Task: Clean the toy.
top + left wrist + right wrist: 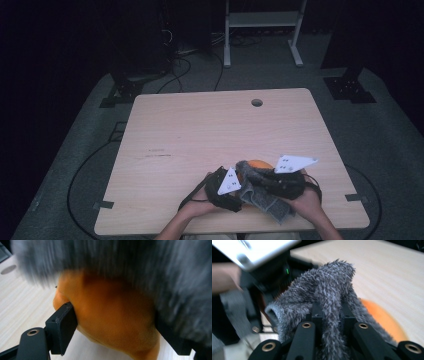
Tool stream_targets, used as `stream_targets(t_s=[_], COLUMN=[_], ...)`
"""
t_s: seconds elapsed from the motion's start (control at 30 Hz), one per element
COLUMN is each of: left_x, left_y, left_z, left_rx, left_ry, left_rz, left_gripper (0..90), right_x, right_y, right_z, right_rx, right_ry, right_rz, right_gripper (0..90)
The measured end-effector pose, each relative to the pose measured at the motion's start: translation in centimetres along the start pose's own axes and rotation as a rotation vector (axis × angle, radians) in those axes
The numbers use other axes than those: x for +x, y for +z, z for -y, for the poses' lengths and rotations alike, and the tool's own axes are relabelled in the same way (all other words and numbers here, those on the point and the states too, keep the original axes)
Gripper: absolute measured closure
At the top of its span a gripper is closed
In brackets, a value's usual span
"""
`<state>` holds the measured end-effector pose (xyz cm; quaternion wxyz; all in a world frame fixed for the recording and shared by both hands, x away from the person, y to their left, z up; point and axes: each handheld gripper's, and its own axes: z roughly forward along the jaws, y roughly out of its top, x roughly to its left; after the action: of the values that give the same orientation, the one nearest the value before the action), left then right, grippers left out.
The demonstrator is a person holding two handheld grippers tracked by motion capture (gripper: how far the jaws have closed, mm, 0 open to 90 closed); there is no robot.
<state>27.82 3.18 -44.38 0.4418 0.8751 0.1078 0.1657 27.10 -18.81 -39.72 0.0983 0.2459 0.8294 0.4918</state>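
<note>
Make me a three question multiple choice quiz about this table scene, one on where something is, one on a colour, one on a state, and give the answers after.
1. Where does the round hole in the table lie?
A. near the far edge
B. at the near left corner
C. under the cloth

2. What colour is the rounded thing between the left claw's jaws?
A. green
B. orange
C. white

3. What is the state of the right claw?
A. wide open over bare wood
B. shut on the grey cloth
C. shut on a cable

Answers:
1 A, the high view shows the hole by the edge far from the person.
2 B, the left gripper view shows an orange surface between the black jaws.
3 B, the right gripper view shows fuzzy grey cloth pinched between the jaws.
</note>
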Motion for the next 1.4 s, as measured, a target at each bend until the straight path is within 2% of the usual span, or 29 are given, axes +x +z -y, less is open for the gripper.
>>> stream_targets(t_s=[0.1, 0.23, 0.33, 0.4, 0.47, 0.53, 0.6, 0.73, 0.77, 0.83, 0.9, 0.93, 0.97, 1.0, 1.07, 1.1, 1.13, 1.2, 1.23, 1.27, 1.3, 1.33, 1.4], left_x=[0.2, 0.1, 0.5, 0.7, 0.6, 0.5, 0.6, 1.0, 1.1, 1.0, 1.1, 1.3, 1.3, 1.4, 1.7, 1.8, 1.9, 1.8, 1.7, 1.7, 1.7, 1.7, 2.1], left_y=[0.0, 0.0, -0.2, -0.4, -0.3, -0.3, -0.6, -1.2, -0.8, -0.5, -0.3, -0.4, -0.4, -0.4, -0.5, -0.7, -0.9, -1.1, -1.1, -1.1, -0.9, -0.7, -0.6], left_z=[0.5, 0.6, 0.5, 0.1, -0.2, -0.2, 0.0, -0.1, 0.2, 0.5, 1.1, 1.1, 1.1, 1.2, 1.2, 1.0, 0.8, 0.3, 0.3, 0.2, 0.4, 0.5, 0.9], left_rx=[-0.015, -0.007, -0.021, -0.047, -0.052, -0.041, -0.046, -0.078, -0.044, -0.032, -0.023, -0.01, -0.006, 0.005, -0.006, -0.021, -0.036, -0.106, -0.12, -0.122, -0.102, -0.091, -0.059], left_ry=[-0.03, -0.032, -0.041, -0.052, -0.06, -0.046, -0.047, -0.062, -0.052, -0.044, -0.072, -0.076, -0.078, -0.078, -0.093, -0.088, -0.082, -0.074, -0.071, -0.067, -0.058, -0.059, -0.094], left_rz=[0.01, 0.005, 0.003, -0.016, -0.028, -0.029, -0.015, 0.026, 0.015, 0.011, 0.018, 0.021, 0.025, 0.028, 0.042, 0.041, 0.035, 0.014, 0.014, 0.013, 0.009, 0.006, 0.014], left_gripper=[20.5, 20.3, 18.5, 14.5, 12.2, 10.5, 10.1, 12.9, 12.9, 13.0, 13.4, 13.8, 14.1, 14.1, 14.0, 13.9, 13.0, 11.4, 10.5, 10.5, 10.0, 10.4, 13.5], right_x=[-0.1, -1.4, -3.1, -3.3, -2.8, -1.9, -1.3, -1.6, -1.6, -1.7, -2.1, -2.6, -3.3, -3.3, -4.0, -4.2, -4.2, -3.7, -3.2, -2.9, -2.4, -2.0, -2.3], right_y=[0.2, -1.1, -2.1, -2.2, -2.0, -1.4, -0.9, -0.5, -0.5, -0.5, -0.7, -1.0, -1.5, -1.5, -2.0, -2.1, -2.1, -1.9, -1.6, -1.4, -1.1, -0.9, -0.9], right_z=[0.4, 0.7, 1.8, 2.2, 1.9, 1.6, 1.3, 1.7, 1.7, 1.7, 1.8, 2.0, 2.4, 2.4, 3.0, 3.3, 3.3, 3.0, 2.7, 2.5, 2.2, 2.0, 2.0], right_rx=[0.007, 0.007, 0.002, -0.008, -0.005, -0.003, 0.004, -0.001, -0.003, -0.001, 0.002, 0.002, -0.003, -0.003, -0.001, -0.004, -0.004, -0.006, -0.017, -0.025, -0.028, -0.025, -0.021], right_ry=[0.008, 0.025, 0.085, 0.106, 0.093, 0.055, 0.032, 0.052, 0.048, 0.046, 0.051, 0.061, 0.096, 0.096, 0.131, 0.144, 0.145, 0.128, 0.112, 0.099, 0.079, 0.05, 0.053], right_rz=[-0.004, 0.053, 0.094, 0.092, 0.096, 0.071, 0.051, 0.03, 0.033, 0.036, 0.039, 0.044, 0.055, 0.055, 0.079, 0.079, 0.086, 0.092, 0.069, 0.051, 0.037, 0.043, 0.046], right_gripper=[77.9, 77.9, 77.9, 78.0, 77.9, 77.9, 77.9, 77.9, 77.9, 77.9, 77.9, 77.9, 77.9, 77.9, 77.9, 77.9, 77.9, 77.9, 77.8, 77.8, 77.7, 77.7, 77.7])
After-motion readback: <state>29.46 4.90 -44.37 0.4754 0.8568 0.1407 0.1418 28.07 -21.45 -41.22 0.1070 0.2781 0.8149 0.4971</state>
